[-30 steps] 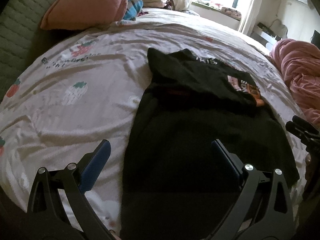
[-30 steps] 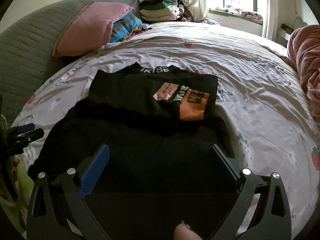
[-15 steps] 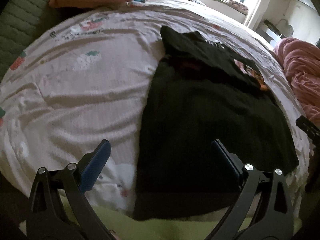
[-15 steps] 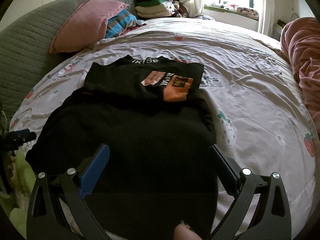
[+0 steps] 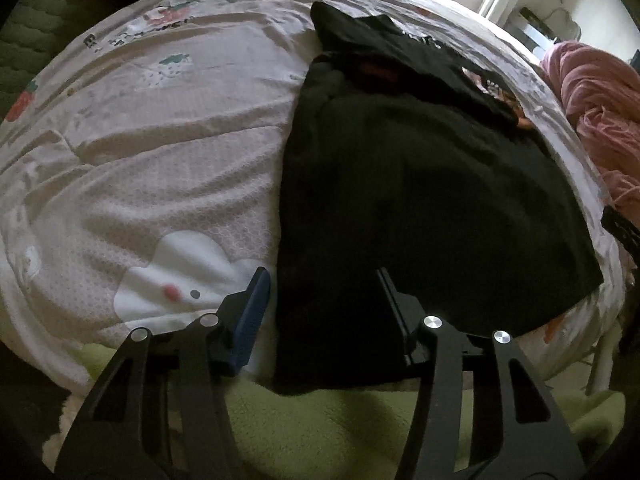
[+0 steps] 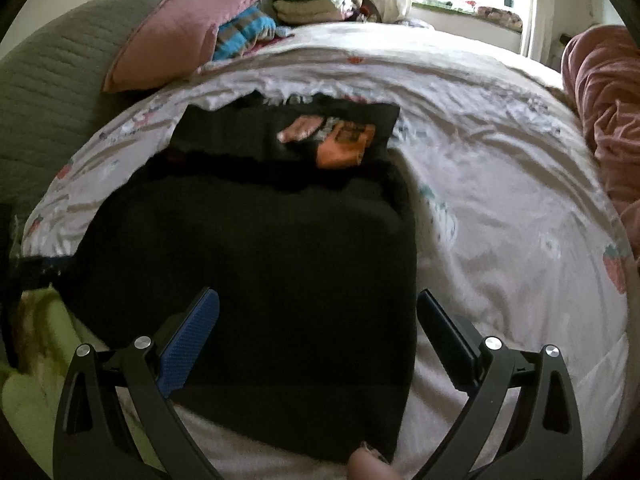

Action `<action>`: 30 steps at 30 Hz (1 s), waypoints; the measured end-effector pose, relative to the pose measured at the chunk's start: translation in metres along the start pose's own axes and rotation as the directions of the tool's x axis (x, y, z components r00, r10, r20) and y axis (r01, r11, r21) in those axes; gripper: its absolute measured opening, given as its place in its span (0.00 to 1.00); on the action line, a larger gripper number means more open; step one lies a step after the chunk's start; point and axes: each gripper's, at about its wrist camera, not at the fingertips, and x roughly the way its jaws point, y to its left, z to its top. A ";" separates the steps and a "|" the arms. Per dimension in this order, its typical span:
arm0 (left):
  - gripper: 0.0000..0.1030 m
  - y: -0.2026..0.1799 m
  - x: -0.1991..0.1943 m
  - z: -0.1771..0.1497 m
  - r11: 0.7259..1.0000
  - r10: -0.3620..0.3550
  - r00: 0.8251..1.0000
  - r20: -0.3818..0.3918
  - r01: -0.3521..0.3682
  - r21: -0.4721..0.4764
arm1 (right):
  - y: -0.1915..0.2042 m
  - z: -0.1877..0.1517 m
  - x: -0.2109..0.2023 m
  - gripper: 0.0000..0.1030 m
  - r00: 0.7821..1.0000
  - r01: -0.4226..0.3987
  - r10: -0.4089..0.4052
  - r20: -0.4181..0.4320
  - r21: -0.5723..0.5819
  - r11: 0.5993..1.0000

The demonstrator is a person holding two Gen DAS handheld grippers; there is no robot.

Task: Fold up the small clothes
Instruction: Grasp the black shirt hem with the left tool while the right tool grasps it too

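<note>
Left wrist view, left gripper (image 5: 320, 292) narrowed over black garment (image 5: 420, 184) hem

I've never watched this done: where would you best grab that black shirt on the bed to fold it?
Probably by the near hem corners of the black shirt, coming from the bed's near edge. It lies flat with its top already folded, and that hem is a free edge. The left tool, jaws just closing, already straddles one corner.

In the right wrist view the black garment (image 6: 256, 264) is smeared by motion, so the print on its folded top part near the bed's far edge cannot be read. A fingertip (image 6: 366, 466) is cut off by the bottom edge. Only a sliver of the right gripper (image 5: 620, 229) shows at the left wrist view's right edge.
</note>
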 end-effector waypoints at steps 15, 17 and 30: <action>0.31 -0.003 0.009 0.003 1.000 -0.009 1.000 -0.013 0.009 0.010 | -0.021 -0.048 0.004 0.74 0.981 -0.045 0.046 -0.190 0.012 0.999; 0.31 -0.004 0.009 0.003 1.000 -0.003 1.000 -0.013 0.003 0.016 | -0.021 -0.051 0.009 0.62 0.975 -0.047 0.048 -0.215 0.008 0.999; 0.05 -0.008 0.004 0.007 1.000 0.004 1.000 0.005 -0.004 0.015 | -0.014 -0.043 0.000 0.10 0.990 -0.054 0.047 -0.134 -0.051 0.997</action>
